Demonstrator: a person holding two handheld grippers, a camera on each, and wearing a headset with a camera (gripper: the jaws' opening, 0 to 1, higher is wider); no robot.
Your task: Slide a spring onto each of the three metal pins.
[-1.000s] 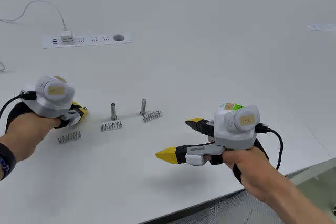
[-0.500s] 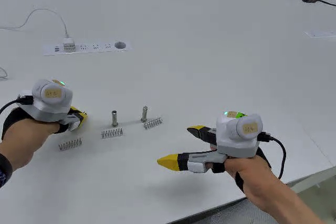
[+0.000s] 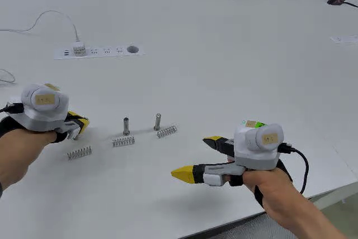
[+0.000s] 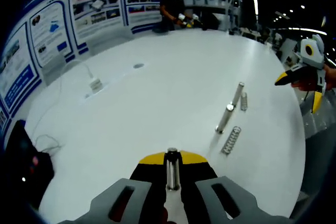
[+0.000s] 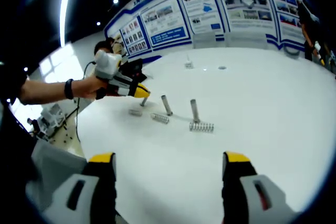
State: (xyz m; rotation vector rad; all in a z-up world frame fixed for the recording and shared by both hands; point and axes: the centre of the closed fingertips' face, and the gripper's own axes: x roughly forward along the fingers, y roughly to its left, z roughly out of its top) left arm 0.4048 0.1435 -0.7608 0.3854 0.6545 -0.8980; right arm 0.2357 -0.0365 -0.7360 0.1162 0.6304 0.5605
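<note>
Our left claw [image 4: 171,157] is clamped on one pin [image 4: 171,174], whose length runs along the jaws. The nearest spring [image 3: 79,153] lies flat on the desk [image 3: 224,71] just beside it, long axis crosswise to us, well apart from our wide-open right claw [image 3: 194,155] — so we judge the left the nearer

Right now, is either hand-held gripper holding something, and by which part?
The left hand-held gripper is shut on a pin, pinched along its shaft. The right hand-held gripper is open and holds nothing.
</note>
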